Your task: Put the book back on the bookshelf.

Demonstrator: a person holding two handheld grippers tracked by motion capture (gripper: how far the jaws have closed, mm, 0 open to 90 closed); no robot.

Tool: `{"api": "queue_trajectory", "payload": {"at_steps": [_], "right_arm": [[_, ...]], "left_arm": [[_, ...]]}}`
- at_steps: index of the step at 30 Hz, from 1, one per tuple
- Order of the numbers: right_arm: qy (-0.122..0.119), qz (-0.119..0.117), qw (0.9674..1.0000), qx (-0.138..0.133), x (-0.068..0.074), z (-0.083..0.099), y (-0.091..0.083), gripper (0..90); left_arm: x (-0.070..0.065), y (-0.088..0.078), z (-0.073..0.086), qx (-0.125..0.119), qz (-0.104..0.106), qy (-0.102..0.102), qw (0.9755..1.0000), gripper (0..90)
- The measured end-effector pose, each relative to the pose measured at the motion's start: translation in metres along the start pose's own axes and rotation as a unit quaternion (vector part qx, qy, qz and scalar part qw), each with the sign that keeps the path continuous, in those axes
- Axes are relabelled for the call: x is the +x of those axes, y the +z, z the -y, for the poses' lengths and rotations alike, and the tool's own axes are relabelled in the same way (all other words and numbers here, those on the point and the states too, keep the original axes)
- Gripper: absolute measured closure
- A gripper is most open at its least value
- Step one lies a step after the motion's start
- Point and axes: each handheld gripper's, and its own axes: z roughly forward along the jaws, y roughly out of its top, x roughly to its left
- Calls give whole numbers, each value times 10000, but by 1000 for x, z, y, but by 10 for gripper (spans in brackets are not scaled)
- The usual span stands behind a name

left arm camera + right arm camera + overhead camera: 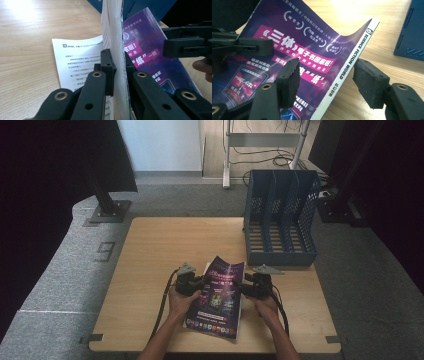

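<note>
Left tool [117, 72]: my jaws are pinched tight on the page edge of the magazine [218, 295], the white block of pages standing on end between them. I grip this open side so the cover and pages cannot fan apart as the near part comes up off the desk [150, 255].
Right tool [327, 82]: my jaws stand apart, one pad over the cover, the other outside the spine [352, 65]; neither presses on it yet. I judge this is a straddle, ready to clamp the bound side.
Magazine, place: near the front edge of the desk between my two hands, slightly skewed, spine toward my right.
Magazine, look: glossy purple cover with pink banners and white Chinese text; white spine lettered "SCIENCE FICTION WORLD"; far corner curling upward, so it is thin and floppy.
Loose sheet [75, 60]: a printed white page lying flat beside it.
File rack [281, 217]: blue, slotted, at the far right; probably where the magazine goes.
</note>
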Motion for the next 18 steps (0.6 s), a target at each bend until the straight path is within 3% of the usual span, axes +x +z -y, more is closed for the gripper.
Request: {"api": "queue_trajectory", "payload": {"at_steps": [18], "right_arm": [[-24, 3, 9999, 129, 0, -2, 6, 378]], "left_arm": [[11, 16, 7, 348, -134, -198, 9991, 853]]}}
